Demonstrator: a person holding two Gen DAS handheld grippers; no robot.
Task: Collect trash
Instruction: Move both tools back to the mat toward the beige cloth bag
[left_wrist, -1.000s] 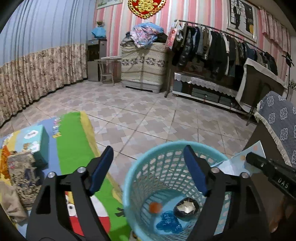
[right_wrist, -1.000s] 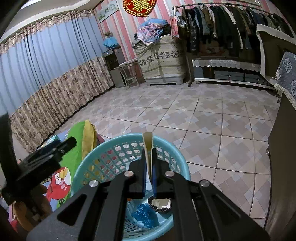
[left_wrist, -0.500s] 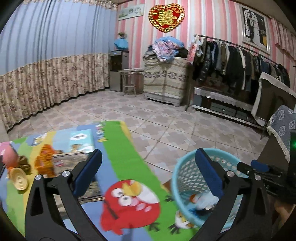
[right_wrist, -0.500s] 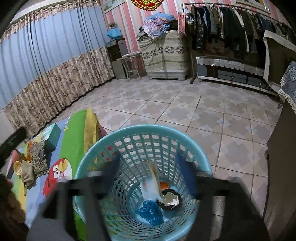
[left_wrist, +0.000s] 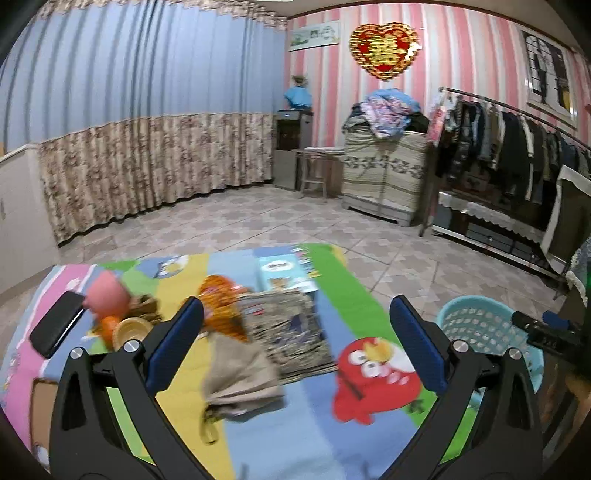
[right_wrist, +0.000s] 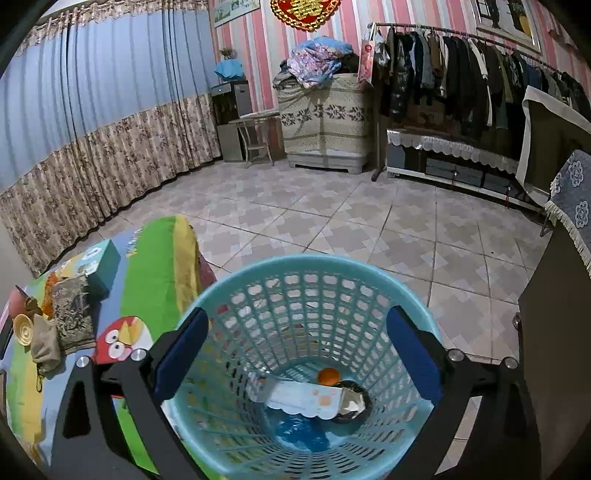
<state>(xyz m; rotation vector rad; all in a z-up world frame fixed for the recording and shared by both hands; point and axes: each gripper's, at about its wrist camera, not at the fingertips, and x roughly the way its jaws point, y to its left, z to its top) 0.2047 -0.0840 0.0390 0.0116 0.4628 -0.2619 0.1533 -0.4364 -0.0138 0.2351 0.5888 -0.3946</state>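
While our right gripper (right_wrist: 295, 354) hung over the basket (right_wrist: 258, 269), jaws opening, nothing between them, card (right_wrist: 306, 400) lying inside | left gripper (left_wrist: 295, 345) spread wide, empty, over mat litter | next, we judged: pick the crumpled bag (left_wrist: 240, 376).

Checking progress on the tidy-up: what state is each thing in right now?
Left tool: open, empty, above the mat.
Right tool: jaws opening, nothing between them, over the basket.
Light blue plastic lattice basket: upright, partly filled.
White paper card: lying flat inside the basket.
Crumpled blue plastic wrapper: at the basket's bottom.
Crumpled beige paper bag: lying on the colourful cartoon mat, not collected.
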